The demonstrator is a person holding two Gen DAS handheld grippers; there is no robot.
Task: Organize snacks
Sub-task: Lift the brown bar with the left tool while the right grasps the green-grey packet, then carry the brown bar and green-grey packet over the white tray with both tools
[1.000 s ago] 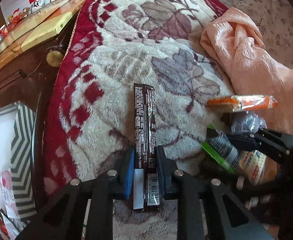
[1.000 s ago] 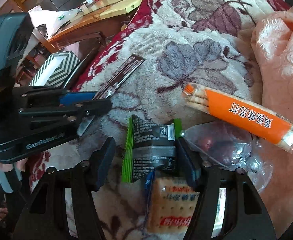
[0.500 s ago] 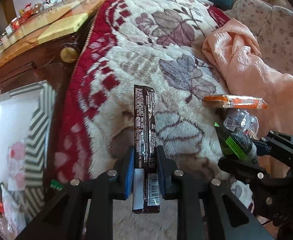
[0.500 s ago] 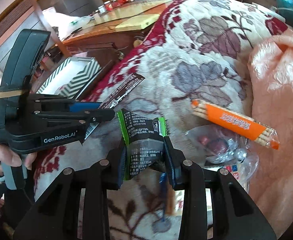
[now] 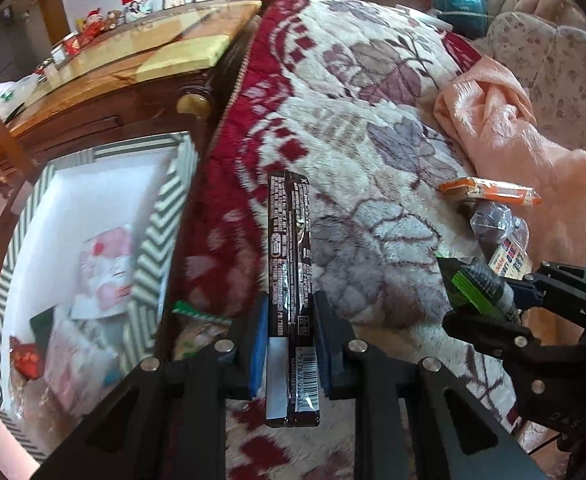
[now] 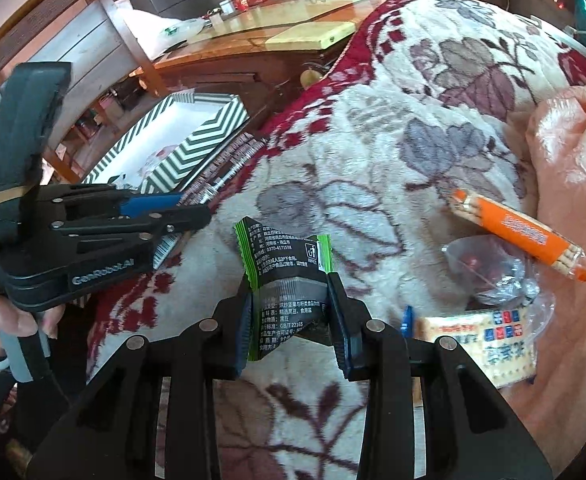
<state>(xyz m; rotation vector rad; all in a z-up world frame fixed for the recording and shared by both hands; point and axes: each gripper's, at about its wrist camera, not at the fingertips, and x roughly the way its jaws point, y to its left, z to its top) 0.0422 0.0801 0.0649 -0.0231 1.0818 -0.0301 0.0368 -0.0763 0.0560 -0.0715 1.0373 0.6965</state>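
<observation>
A bed carries the things, spread with a plush cream blanket (image 6: 373,128) patterned with mauve leaves and a dark red border along its left edge. On its right side lies a crumpled peach cloth (image 6: 565,152). Near that cloth, on the blanket, rest an orange packet of biscuit sticks (image 6: 521,236), a clear plastic bag (image 6: 497,268) just beside it, and, nearer, a cracker packet (image 6: 481,344).

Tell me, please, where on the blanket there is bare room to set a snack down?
The blanket is bare across its upper floral part, between the red border and the pink cloth. It is crowded lower right: the orange pack, clear bag and crackers lie bunched together. The striped box holds snacks at its near end; its far end is white and bare.
</observation>
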